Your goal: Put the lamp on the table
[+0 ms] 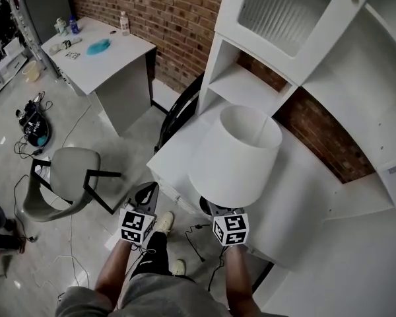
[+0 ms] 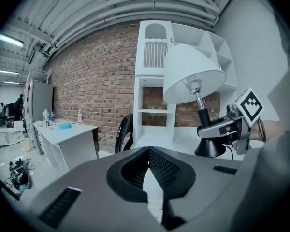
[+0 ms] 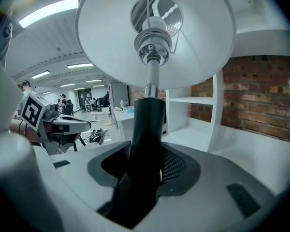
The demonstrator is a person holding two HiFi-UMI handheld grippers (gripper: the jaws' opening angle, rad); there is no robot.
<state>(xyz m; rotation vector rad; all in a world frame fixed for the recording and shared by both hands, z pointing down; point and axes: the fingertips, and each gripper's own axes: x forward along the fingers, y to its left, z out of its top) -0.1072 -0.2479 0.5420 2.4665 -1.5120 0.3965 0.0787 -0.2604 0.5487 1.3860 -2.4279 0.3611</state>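
Observation:
The lamp has a white shade (image 1: 234, 154), a black stem (image 3: 147, 129) and a round black base (image 2: 212, 146). My right gripper (image 3: 145, 163) is shut on the stem, just above the base. In the head view the shade hides its jaws. In the left gripper view the base appears to rest on the white table (image 1: 297, 197), near its front edge. My left gripper (image 1: 145, 197) hangs over the floor to the left of the table, apart from the lamp. Its jaws are shut with nothing between them.
A white shelf unit (image 1: 251, 78) stands on the table against the brick wall. A black chair (image 1: 178, 114) sits beside the table and a grey chair (image 1: 59, 177) stands on the floor. A second white desk (image 1: 105, 51) holds bottles. Cables lie on the floor.

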